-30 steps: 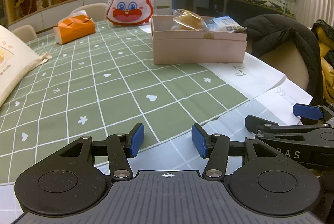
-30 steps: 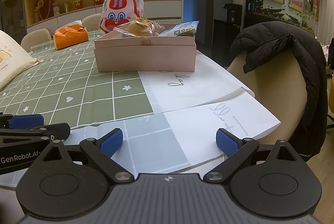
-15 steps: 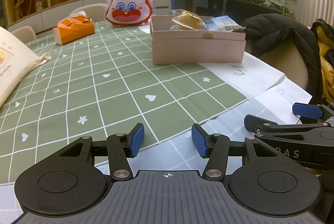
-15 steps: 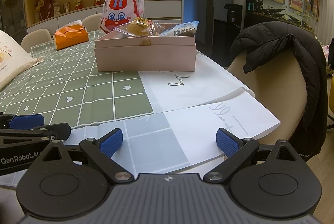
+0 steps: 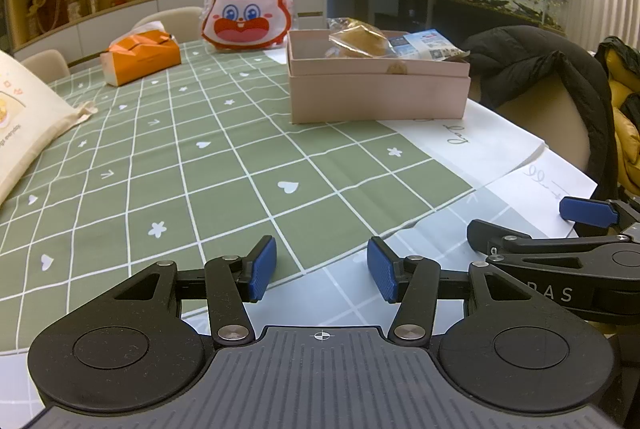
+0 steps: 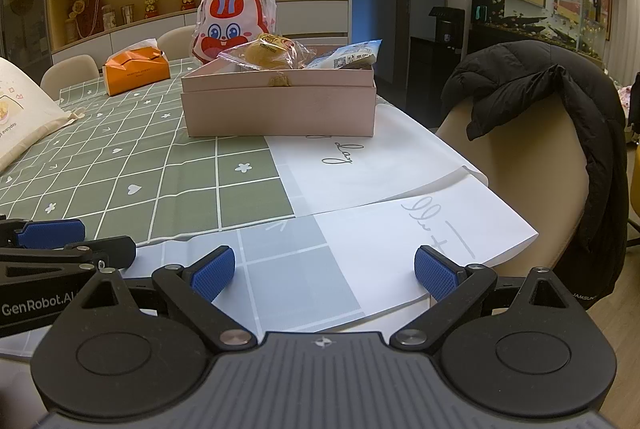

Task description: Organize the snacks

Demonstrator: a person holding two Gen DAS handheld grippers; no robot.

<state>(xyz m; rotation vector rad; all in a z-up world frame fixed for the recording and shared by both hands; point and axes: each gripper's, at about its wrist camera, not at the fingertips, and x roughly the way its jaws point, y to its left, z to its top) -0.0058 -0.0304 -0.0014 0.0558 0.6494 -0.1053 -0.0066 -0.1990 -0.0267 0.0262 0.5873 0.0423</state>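
Observation:
A pink box (image 5: pixel 378 93) (image 6: pixel 280 105) stands on the green checked tablecloth, far ahead of both grippers. It holds wrapped snacks: a bun in clear wrap (image 5: pixel 360 39) (image 6: pixel 266 55) and a blue-white packet (image 5: pixel 428 45) (image 6: pixel 346 55). My left gripper (image 5: pixel 322 269) is open and empty, low over the table's near edge. My right gripper (image 6: pixel 324 271) is open wide and empty, beside it on the right, over white paper sheets (image 6: pixel 400 229).
An orange tissue box (image 5: pixel 140 57), a rabbit-face bag (image 5: pixel 246 13) and a cream cloth bag (image 5: pixel 24 133) sit at the back and left. A chair with a black jacket (image 6: pixel 552 133) stands at the table's right edge.

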